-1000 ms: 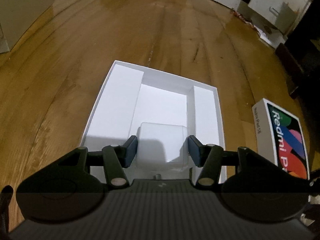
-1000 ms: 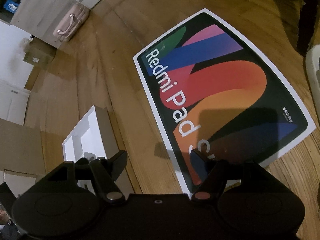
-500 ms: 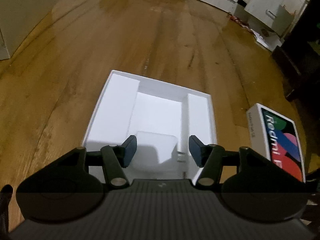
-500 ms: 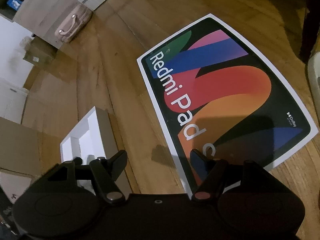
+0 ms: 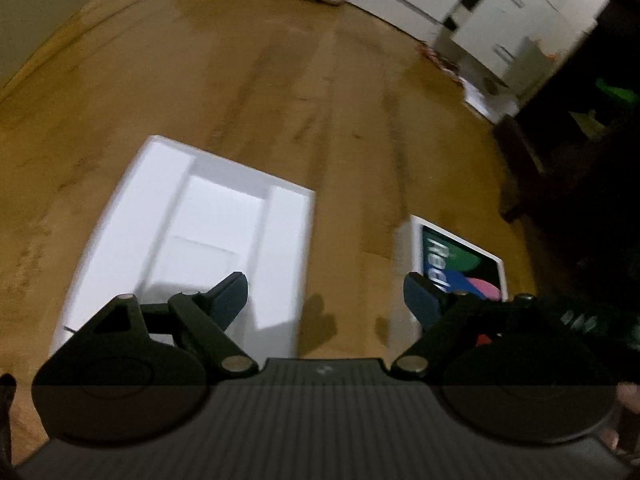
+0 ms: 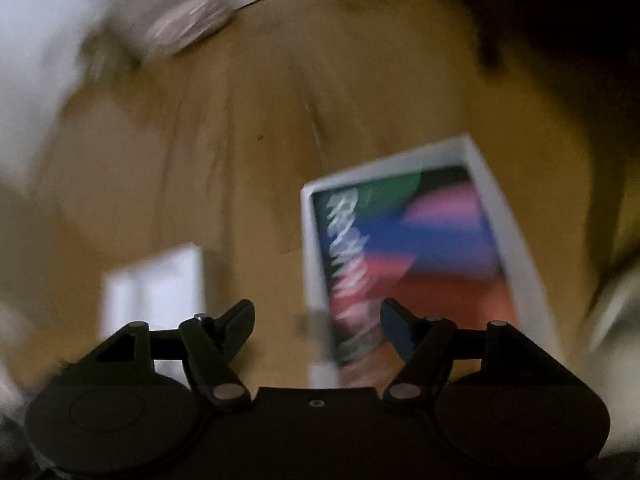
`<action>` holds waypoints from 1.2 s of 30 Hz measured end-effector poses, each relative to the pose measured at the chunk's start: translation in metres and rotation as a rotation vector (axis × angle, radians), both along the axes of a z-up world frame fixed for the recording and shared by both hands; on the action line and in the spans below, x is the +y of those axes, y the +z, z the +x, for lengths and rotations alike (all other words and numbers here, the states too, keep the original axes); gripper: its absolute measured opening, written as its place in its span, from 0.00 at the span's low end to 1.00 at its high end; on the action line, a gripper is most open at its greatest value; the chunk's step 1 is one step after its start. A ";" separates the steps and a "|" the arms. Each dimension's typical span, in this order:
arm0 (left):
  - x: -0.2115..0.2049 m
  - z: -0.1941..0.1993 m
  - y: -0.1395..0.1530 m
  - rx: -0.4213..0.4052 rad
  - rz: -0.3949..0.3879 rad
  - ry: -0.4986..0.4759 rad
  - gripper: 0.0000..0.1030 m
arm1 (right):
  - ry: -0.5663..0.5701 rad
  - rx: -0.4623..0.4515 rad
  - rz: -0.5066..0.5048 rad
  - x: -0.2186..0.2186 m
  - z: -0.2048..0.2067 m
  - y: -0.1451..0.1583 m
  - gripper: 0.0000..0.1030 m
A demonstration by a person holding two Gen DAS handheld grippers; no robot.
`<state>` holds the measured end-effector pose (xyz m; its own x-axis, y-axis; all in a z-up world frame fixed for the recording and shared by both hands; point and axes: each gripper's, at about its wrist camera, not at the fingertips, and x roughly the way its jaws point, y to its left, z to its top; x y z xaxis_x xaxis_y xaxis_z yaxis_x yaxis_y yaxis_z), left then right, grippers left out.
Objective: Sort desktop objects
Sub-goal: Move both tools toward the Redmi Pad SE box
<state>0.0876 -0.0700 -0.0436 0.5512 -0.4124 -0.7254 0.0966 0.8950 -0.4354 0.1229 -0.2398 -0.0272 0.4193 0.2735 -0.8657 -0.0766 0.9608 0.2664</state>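
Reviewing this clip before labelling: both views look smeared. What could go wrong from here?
1. The right wrist view is heavily motion-blurred; the colourful printed tablet box lid may be misjudged if the right gripper closes now.
2. The left gripper, jaws open and empty, sits over bare wooden floor between the white open cardboard box tray and the lid; a descent could clip the tray's wall.
3. The small white block in the tray is hard to make out.

Black left gripper, blue-padded fingers (silver rivets), ribbed body
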 end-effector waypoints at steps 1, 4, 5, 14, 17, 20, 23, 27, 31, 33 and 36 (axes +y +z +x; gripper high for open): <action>-0.012 -0.002 -0.001 0.004 -0.006 -0.031 0.83 | 0.079 0.007 -0.096 -0.005 0.001 0.000 0.73; -0.041 -0.009 -0.010 0.025 -0.015 -0.097 0.83 | 0.088 0.107 -0.120 -0.043 0.001 -0.015 0.73; -0.050 -0.011 -0.015 0.043 -0.018 -0.116 0.83 | 0.046 0.137 -0.055 -0.059 0.002 -0.023 0.73; -0.087 -0.016 -0.032 0.108 0.025 -0.174 0.83 | 0.040 0.050 0.082 -0.096 -0.009 -0.047 0.72; -0.096 -0.017 -0.044 0.136 0.035 -0.182 0.85 | -0.001 0.035 0.092 -0.106 -0.007 -0.048 0.72; -0.104 -0.013 -0.058 0.177 0.071 -0.185 0.85 | -0.024 0.039 0.090 -0.112 -0.005 -0.055 0.72; -0.115 -0.011 -0.067 0.173 0.091 -0.233 0.84 | -0.024 0.041 0.075 -0.115 0.000 -0.063 0.72; -0.124 -0.005 -0.076 0.175 0.045 -0.251 0.84 | -0.070 0.050 0.144 -0.129 0.010 -0.075 0.72; -0.126 0.001 -0.081 0.173 0.060 -0.216 0.85 | -0.100 0.093 0.179 -0.136 0.018 -0.092 0.71; -0.124 0.004 -0.085 0.180 0.051 -0.175 0.96 | -0.107 0.105 0.191 -0.136 0.017 -0.099 0.69; -0.128 0.004 -0.088 0.168 0.034 -0.175 0.98 | -0.106 0.092 0.181 -0.131 0.014 -0.103 0.70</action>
<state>0.0921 -0.1979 -0.1313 0.3443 -0.4649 -0.8157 0.1802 0.8854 -0.4285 0.1367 -0.3708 -0.1301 0.3751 0.3868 -0.8424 0.0547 0.8980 0.4367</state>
